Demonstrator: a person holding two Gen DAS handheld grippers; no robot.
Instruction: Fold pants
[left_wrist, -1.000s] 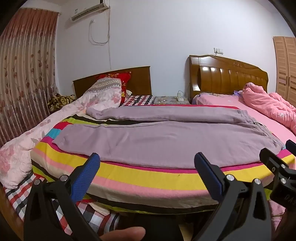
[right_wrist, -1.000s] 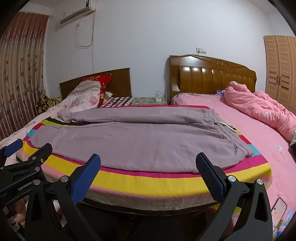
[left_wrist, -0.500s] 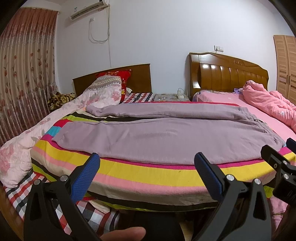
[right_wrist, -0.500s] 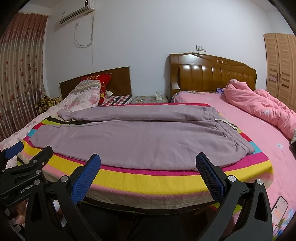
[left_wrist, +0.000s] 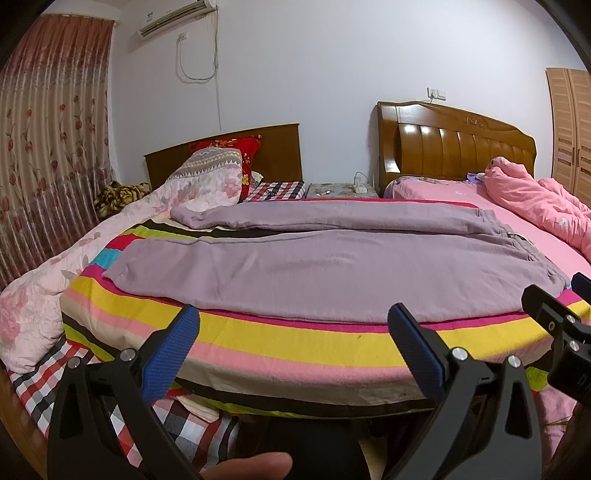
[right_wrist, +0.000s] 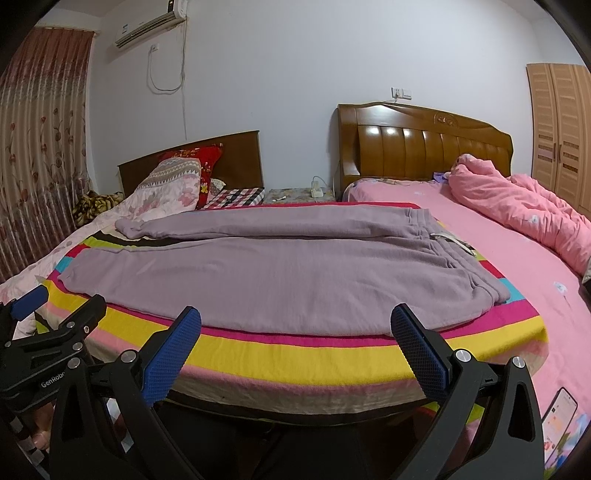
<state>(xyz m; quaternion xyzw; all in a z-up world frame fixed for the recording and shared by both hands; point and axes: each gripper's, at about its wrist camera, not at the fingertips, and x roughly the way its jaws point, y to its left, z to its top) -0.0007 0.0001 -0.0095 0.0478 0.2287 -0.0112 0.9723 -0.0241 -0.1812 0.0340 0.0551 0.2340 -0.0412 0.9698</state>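
Observation:
Mauve sweatpants (left_wrist: 332, 266) lie spread flat on a striped blanket (left_wrist: 295, 339) on the bed, both legs pointing left, waistband at the right; they also show in the right wrist view (right_wrist: 295, 273). My left gripper (left_wrist: 293, 328) is open and empty, short of the blanket's near edge. My right gripper (right_wrist: 295, 332) is open and empty, also short of the near edge. The right gripper appears at the right edge of the left wrist view (left_wrist: 561, 332); the left gripper appears at the left of the right wrist view (right_wrist: 48, 332).
A pink quilt (right_wrist: 524, 214) is heaped on the pink bed at right. A floral quilt (left_wrist: 44, 295) and pillows (left_wrist: 218, 173) lie at left. A phone (right_wrist: 559, 417) lies on the bed at lower right. Two wooden headboards (right_wrist: 424, 147) stand by the wall.
Both grippers have dropped slightly and tilted, so the bed and pants sit a little higher in both views. The pants have not moved.

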